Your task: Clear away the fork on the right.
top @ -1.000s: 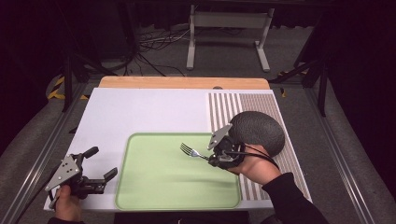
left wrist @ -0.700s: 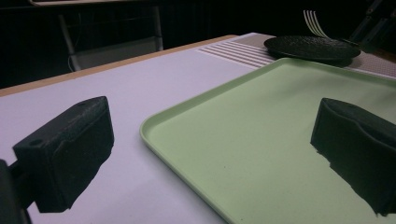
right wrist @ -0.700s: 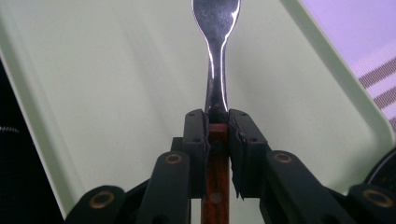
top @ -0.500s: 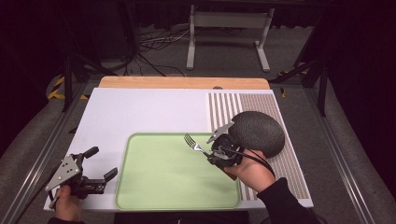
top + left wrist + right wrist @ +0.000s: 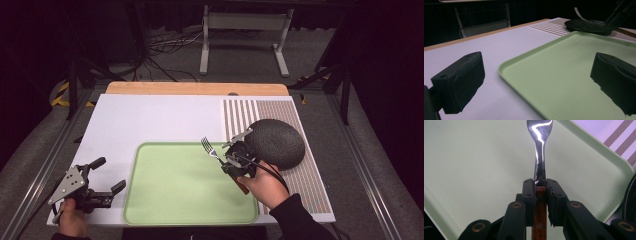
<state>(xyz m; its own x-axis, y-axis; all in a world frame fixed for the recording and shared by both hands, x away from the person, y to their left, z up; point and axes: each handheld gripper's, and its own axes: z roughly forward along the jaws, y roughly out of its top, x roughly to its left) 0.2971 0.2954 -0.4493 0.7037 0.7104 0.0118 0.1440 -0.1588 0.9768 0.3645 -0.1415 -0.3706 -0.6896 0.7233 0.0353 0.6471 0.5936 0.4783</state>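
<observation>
Left gripper [image 5: 102,181] at the table's near-left corner, jaws spread wide with nothing between them, just beside the left rim of the green tray [image 5: 150,210]. Right gripper [image 5: 226,159] clamped on the fork [image 5: 211,149] at its wooden handle. Fork's tines jut up-left past the jaws, over the tray's far right part; dark plate [image 5: 280,142] just right.

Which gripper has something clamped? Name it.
The right gripper: its jaws pinch the fork by its wooden handle. The left gripper stands open, holding nothing.
</observation>
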